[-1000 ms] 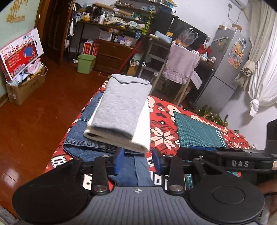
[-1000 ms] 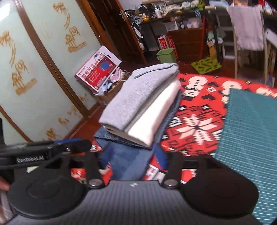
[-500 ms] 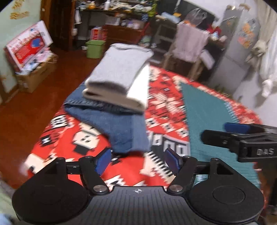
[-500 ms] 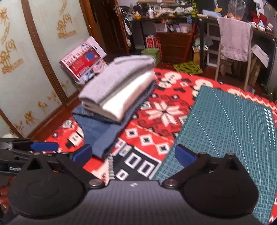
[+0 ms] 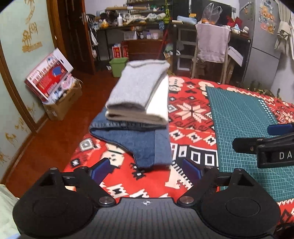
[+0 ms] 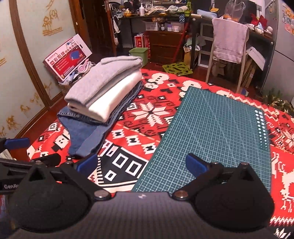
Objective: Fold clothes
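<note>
My left gripper (image 5: 146,170) hangs with its jaws spread wide, grasping nothing, and my right gripper (image 6: 141,164) is equally released above the green cutting mat (image 6: 216,132). Just beyond lies the folded jeans (image 5: 147,147) on the red patterned cloth (image 5: 191,114), with a white garment (image 5: 158,103) and a grey garment (image 5: 137,86) stacked on top.

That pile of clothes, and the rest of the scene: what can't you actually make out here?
- Jeans: mostly covered by the grey top and white garment, both views.
- What kind of garments these are: folded, can't tell.
- Right claw: in the left view, cut off by the edge.
- Shelf clutter: too small.
- Pile's near edge, left view: blurred.
</note>
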The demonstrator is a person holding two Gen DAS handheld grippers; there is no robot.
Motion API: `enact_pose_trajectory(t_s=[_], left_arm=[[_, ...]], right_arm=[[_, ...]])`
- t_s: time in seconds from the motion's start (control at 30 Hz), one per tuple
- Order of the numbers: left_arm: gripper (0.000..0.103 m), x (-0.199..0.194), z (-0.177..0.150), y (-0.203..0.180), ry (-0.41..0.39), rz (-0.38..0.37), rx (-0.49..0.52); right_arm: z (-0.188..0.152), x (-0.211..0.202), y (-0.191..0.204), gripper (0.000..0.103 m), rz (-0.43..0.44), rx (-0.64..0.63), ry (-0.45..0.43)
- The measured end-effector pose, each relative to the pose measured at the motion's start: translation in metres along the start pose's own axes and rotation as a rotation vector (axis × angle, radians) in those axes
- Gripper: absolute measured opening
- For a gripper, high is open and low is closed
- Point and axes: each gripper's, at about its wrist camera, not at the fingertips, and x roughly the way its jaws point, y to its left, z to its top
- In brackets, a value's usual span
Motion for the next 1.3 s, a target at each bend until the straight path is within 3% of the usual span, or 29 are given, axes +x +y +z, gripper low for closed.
enact_pose_trajectory(t_s=[0.1,0.2,0.27,0.5,0.7,1.3], left_arm=[[0.086,-0.009,0.008,-0.006,-0.033,-0.005,0.013],[0.086,-0.015,0.018,-0.01,-0.004,-0.032,0.044],[0.086,-0.018,0.025,-0.012,0.003,-0.006,0.052],[0.087,-0.03,0.043,-0.004,0.047,0.061,-0.057],[0.09,-0.04,0.05,-0.001,0.077,0.092,-0.113],[0.09,-0.053,0.055,0.0,0.081,0.125,-0.126]], right_arm=[[0.012,-0.009,0.0,0.103,-0.036,0.009,-0.001],[0.022,-0.021,0.0,0.103,-0.04,-0.01,-0.019],[0.028,-0.027,0.0,0.103,-0.036,-0.015,-0.004],[0.039,-0.045,0.012,0.102,-0.087,-0.086,0.014],[0.045,-0.063,0.021,0.102,-0.061,-0.053,-0.001],[0.054,-0.081,0.031,0.103,-0.064,-0.031,-0.014]])
